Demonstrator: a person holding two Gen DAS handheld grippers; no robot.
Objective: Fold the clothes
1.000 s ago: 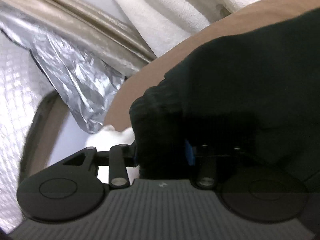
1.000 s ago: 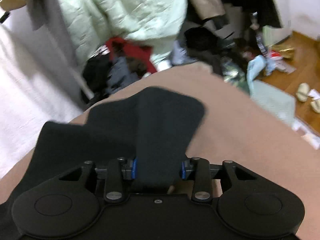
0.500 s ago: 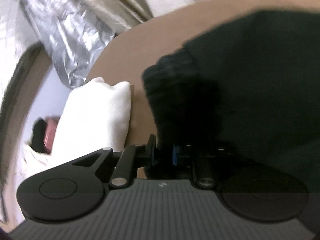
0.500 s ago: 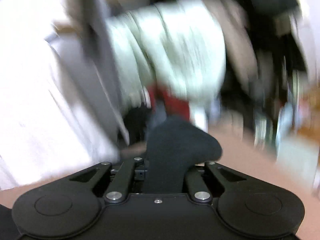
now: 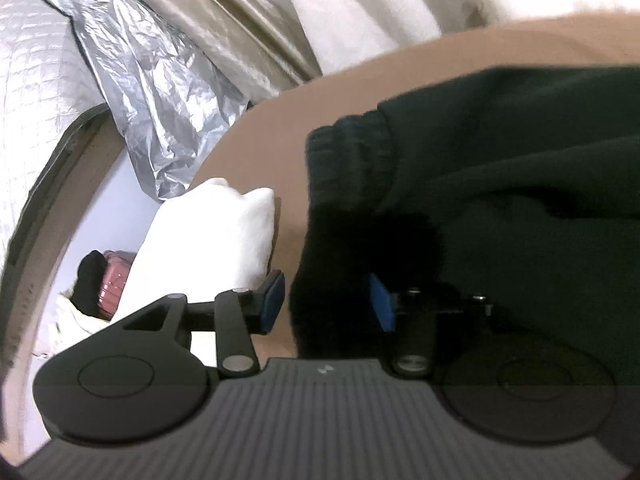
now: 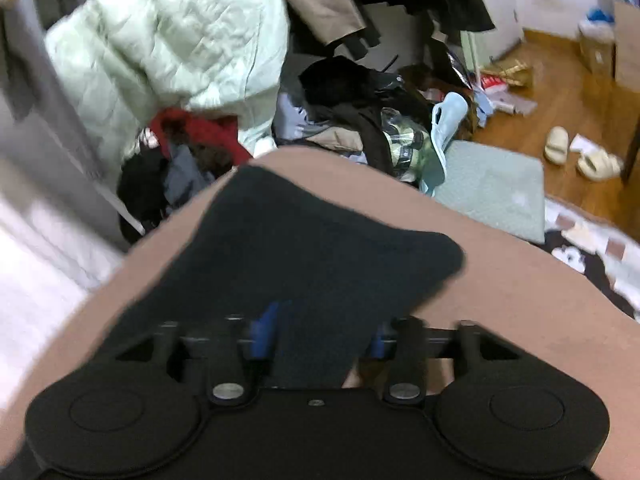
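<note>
The black garment (image 5: pixel 500 184) is cut off at the right edge in the left wrist view. The floor clutter (image 6: pixel 360 120) is blurred beyond identification.
</note>
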